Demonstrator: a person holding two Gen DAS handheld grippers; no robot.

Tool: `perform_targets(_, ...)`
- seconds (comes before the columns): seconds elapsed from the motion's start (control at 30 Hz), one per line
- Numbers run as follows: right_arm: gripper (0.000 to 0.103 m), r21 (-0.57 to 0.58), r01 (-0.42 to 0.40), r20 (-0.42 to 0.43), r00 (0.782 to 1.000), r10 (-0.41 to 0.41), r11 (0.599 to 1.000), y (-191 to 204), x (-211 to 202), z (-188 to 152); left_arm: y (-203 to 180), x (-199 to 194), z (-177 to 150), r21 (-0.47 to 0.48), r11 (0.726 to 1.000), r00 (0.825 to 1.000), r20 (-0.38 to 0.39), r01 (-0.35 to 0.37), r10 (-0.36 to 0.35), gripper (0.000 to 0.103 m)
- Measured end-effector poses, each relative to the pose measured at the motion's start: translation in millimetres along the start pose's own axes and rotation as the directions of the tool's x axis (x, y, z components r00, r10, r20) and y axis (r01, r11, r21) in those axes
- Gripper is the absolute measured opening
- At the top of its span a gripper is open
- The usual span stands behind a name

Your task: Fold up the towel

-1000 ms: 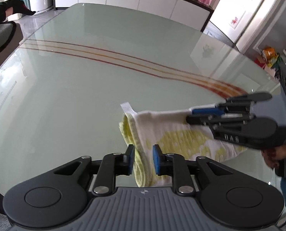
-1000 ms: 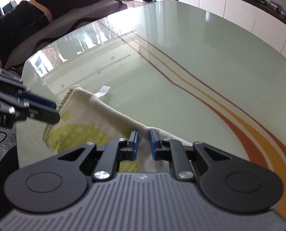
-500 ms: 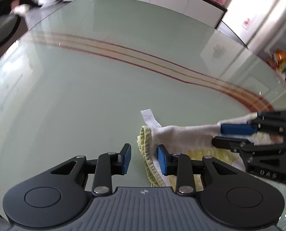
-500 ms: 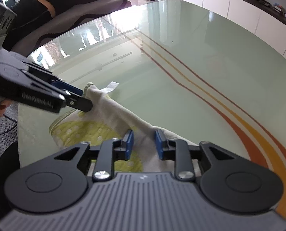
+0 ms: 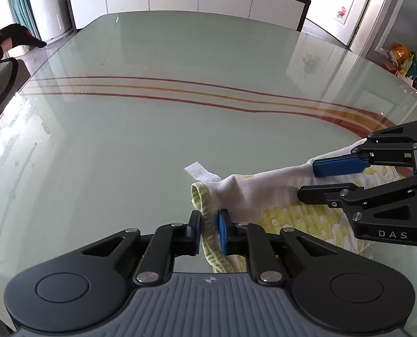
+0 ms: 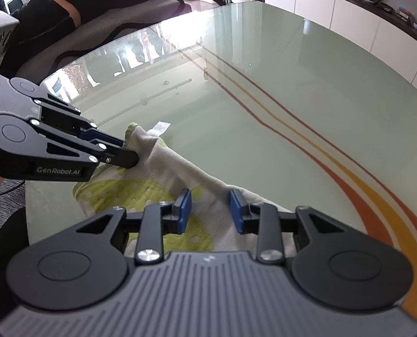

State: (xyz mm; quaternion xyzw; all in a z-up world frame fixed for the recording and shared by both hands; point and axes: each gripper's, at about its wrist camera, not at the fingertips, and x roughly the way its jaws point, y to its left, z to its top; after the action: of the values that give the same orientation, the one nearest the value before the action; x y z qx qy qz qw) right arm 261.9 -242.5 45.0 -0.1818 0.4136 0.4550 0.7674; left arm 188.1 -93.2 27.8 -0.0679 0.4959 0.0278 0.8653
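Left tongs (image 5: 209, 230) closed on towel (image 5: 253, 196); glass table (image 5: 152, 140).

The left claw (image 5: 209, 231) is pinched nearly closed, while the right claw (image 6: 210, 211) hangs with its jaws spread wide.

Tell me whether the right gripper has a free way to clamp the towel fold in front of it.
Probably yes. The right gripper has its jaws open astride the towel ridge, with nothing between. The left gripper grips the far corner, clear of it.
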Motion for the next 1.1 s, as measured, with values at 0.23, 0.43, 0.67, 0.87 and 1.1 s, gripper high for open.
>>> perform_targets(0.23, 0.023, 0.009, -0.003, 0.014, 1.000, 0.003, 1.000, -7, -2, 6, 0, -13, 3, 0.009, 1.000, 1.000, 0.016, -0.004, 0.004, 0.012)
perform_targets(0.43, 0.023, 0.101, -0.030, 0.005, 1.000, 0.030, 0.994, -20, 2, 9, -1, -19, 2, 0.010, 1.000, 1.000, 0.025, 0.006, -0.007, 0.012)
perform_targets(0.67, 0.023, 0.104, 0.027, 0.072, 0.997, -0.035, 0.994, -22, -21, 12, 3, -21, 0, -0.019, 1.000, 1.000, 0.020, 0.023, -0.023, 0.012)
perform_targets(0.87, 0.023, 0.076, -0.004, 0.062, 0.998, -0.001, 0.997, -9, -19, 9, -1, -22, 1, -0.012, 1.000, 1.000, 0.020, 0.021, -0.021, 0.012)
perform_targets(1.1, 0.022, 0.096, 0.006, 0.025, 1.000, -0.008, 0.995, -2, 3, 9, -4, -25, 2, 0.002, 1.000, 0.999, 0.018, 0.028, -0.028, 0.012)
